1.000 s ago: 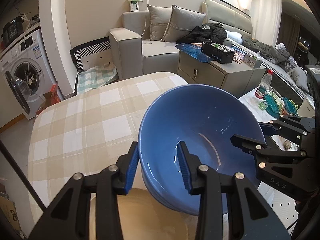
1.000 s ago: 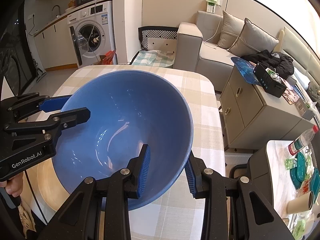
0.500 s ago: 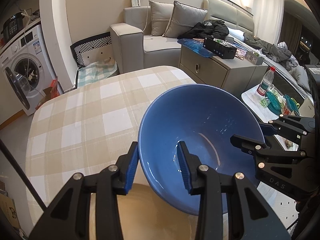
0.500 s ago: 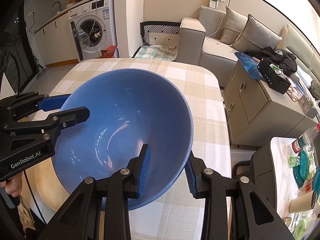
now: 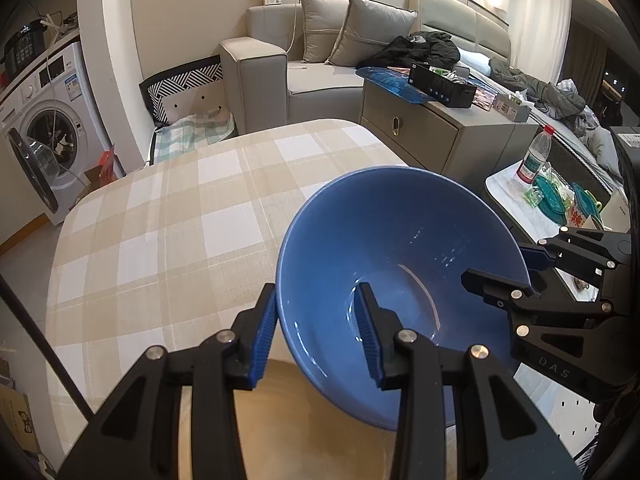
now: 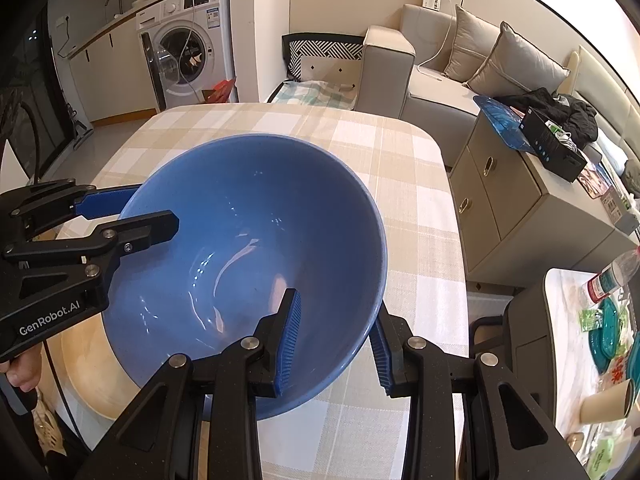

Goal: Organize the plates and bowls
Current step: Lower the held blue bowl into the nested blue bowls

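Note:
A large blue bowl (image 5: 400, 248) is held between both grippers, tilted, above a cream plate (image 5: 288, 420) on the checked table. My left gripper (image 5: 316, 332) is shut on the bowl's near rim, one finger inside and one outside. My right gripper (image 6: 334, 340) is shut on the opposite rim of the same bowl (image 6: 248, 264), one finger inside and one outside. The plate also shows in the right wrist view (image 6: 88, 364), under the bowl's left side. Each gripper appears in the other's view, the right one (image 5: 516, 276) and the left one (image 6: 120, 216).
The beige checked tablecloth (image 5: 168, 232) covers the table ahead. Beyond it are a grey sofa (image 5: 304, 60), a cabinet (image 5: 440, 132) and a washing machine (image 5: 44, 128). A side table with a bottle (image 5: 534, 158) and teal dishes stands to the right.
Both grippers and the blue bowl have moved together further out over the table and a little higher above the plate. The grip on the bowl has not changed.

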The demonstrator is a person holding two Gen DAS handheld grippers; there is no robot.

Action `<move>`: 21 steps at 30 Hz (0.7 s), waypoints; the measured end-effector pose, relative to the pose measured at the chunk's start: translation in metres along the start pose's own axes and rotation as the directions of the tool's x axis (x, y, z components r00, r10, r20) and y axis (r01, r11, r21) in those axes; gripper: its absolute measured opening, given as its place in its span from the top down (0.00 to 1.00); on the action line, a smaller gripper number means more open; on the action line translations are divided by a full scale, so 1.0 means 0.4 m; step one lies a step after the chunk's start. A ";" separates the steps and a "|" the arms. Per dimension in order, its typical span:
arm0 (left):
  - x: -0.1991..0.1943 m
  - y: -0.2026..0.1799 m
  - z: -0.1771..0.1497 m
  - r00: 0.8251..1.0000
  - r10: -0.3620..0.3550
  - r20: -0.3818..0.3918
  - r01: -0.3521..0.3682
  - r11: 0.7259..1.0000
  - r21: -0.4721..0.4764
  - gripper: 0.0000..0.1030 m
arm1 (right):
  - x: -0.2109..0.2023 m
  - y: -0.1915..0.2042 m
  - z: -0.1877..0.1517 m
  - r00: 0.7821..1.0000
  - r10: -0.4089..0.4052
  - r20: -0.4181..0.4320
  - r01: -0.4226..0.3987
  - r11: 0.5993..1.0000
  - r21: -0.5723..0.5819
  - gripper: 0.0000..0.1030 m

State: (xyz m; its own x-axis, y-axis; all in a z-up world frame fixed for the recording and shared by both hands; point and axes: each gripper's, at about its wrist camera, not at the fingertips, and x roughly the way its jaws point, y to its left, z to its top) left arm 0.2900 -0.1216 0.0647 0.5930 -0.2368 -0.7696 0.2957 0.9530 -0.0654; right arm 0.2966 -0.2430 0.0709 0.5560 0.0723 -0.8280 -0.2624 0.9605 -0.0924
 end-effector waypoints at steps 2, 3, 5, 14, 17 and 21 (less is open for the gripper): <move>0.004 0.000 -0.002 1.000 0.000 -0.004 0.000 1.000 0.000 0.64 | 0.002 0.004 -0.003 1.000 -0.003 -0.002 0.003 1.000 -0.002 0.67; 0.007 0.000 -0.003 1.000 0.001 -0.006 -0.001 1.000 0.000 0.64 | 0.002 0.006 -0.003 1.000 -0.004 -0.004 0.004 1.000 -0.003 0.67; 0.010 -0.001 -0.005 1.000 0.003 -0.009 -0.003 1.000 0.001 0.64 | 0.007 0.007 -0.006 1.000 -0.005 -0.007 0.005 1.000 -0.005 0.67; 0.022 -0.004 -0.013 1.000 0.008 -0.017 -0.008 1.000 0.011 0.64 | 0.023 0.006 -0.010 1.000 -0.020 -0.019 0.019 1.000 -0.012 0.67; 0.030 -0.004 -0.017 1.000 0.009 -0.024 -0.009 1.000 0.012 0.64 | 0.029 0.006 -0.013 1.000 -0.020 -0.023 0.020 1.000 -0.012 0.67; 0.039 -0.005 -0.020 0.999 0.012 -0.030 -0.011 1.000 0.013 0.64 | 0.035 0.004 -0.015 0.999 -0.025 -0.029 0.024 1.000 -0.015 0.67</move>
State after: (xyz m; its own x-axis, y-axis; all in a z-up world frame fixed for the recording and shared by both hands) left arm 0.2925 -0.1258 0.0476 0.5737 -0.2197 -0.7891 0.2989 0.9531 -0.0480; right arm 0.2992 -0.2420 0.0557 0.5394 0.0408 -0.8411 -0.2605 0.9579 -0.1206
